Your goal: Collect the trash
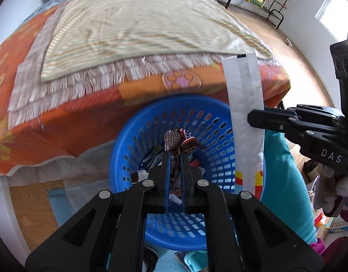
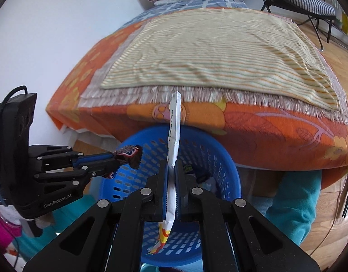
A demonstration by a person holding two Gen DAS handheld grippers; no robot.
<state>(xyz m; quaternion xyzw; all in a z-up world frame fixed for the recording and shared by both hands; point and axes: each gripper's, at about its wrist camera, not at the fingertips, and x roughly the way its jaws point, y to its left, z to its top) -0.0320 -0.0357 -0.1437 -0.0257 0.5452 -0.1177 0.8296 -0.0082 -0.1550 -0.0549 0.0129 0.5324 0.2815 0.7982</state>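
Only left view [image 1: 175, 156] shows basket [image 1: 119, 156] litter, white wrapper's [image 1: 245, 122] face

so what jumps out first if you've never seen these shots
The bright blue basket at the foot of the orange-covered bed, already holding scraps. Above it both tongs carry trash: the left tongs pinch a crumpled brown wrapper, and the right tongs grip a long white wrapper standing upright over the rim.
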